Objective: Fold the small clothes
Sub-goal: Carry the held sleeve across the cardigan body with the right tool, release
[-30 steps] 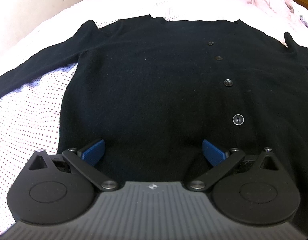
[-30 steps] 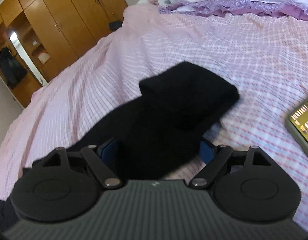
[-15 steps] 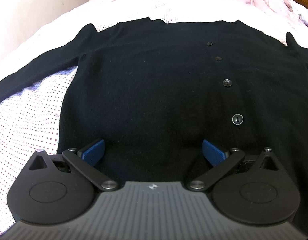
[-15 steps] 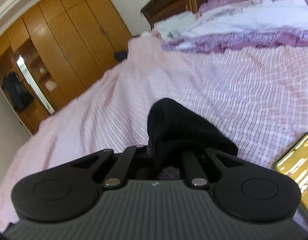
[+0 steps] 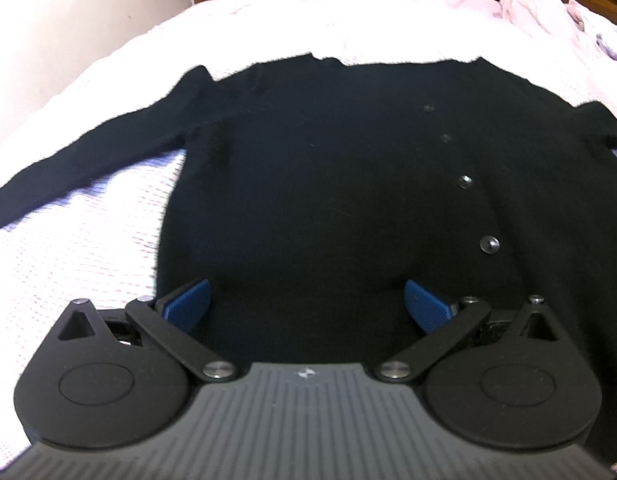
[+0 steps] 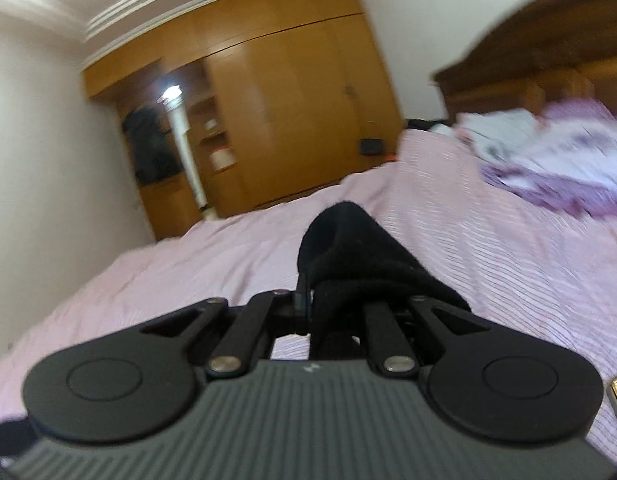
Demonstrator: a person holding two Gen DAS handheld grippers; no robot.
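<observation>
We see a black knit cardigan (image 5: 328,168) lying flat on the pink checked bedspread (image 5: 76,248), round buttons (image 5: 489,245) running down its front, one sleeve (image 5: 88,148) stretched leftward. Our left claw (image 5: 306,300) hovers wide over the hem, its ribbed blue pads (image 5: 188,300) apart. Only the right view shows our right claw (image 6: 310,300) clamped on a soft bunched sleeve cuff (image 6: 348,244), lifted above the bed, with a blurred wooden wardrobe (image 6: 276,112) and carved headboard (image 6: 548,40) beyond.

Home bedroom: pink-sheeted bed (image 6: 488,248), wood wardrobe (image 6: 292,112), headboard (image 6: 548,60).
</observation>
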